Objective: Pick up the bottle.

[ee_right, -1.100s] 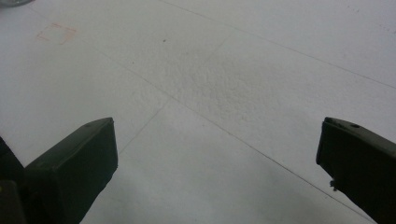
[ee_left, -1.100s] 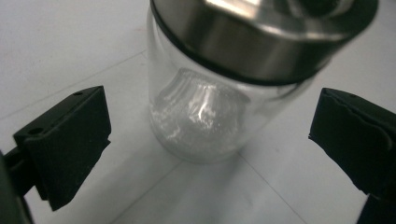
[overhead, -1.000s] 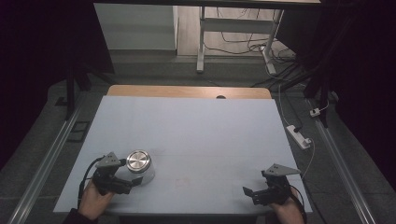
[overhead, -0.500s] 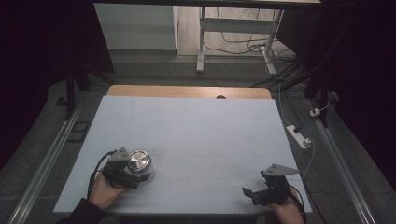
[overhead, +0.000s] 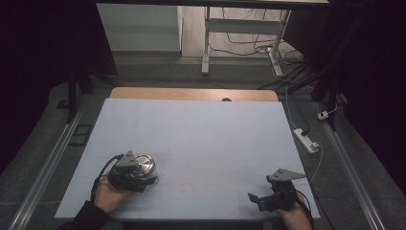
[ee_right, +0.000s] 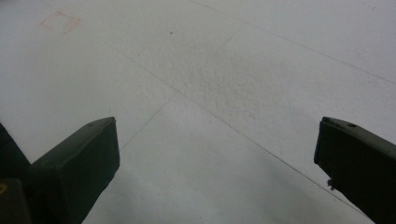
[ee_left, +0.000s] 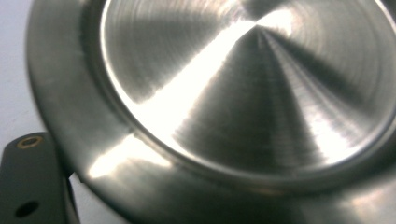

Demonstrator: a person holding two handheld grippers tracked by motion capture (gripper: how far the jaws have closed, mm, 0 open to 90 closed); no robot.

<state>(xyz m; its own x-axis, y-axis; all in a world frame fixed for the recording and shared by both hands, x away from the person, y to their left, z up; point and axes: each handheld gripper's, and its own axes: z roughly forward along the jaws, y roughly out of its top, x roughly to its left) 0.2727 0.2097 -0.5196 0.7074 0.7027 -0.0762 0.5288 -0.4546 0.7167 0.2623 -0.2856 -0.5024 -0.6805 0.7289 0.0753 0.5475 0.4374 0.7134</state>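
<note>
The left tool [overhead: 139, 173], its jaws just closed, apparently grips the steel disc [overhead: 143, 164] at the worktop's [overhead: 201, 139] seven o'clock. Grasp done, lifting remains. The right tool [overhead: 266, 199] waits open at five o'clock.

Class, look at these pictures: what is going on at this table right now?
A person works at a pale table with tongs in each hand. The left tongs have just been closing and now grip the rim of a round steel dish near the table's front left. The right tongs rest near the front right corner, jaws wide open over bare tabletop.
</note>
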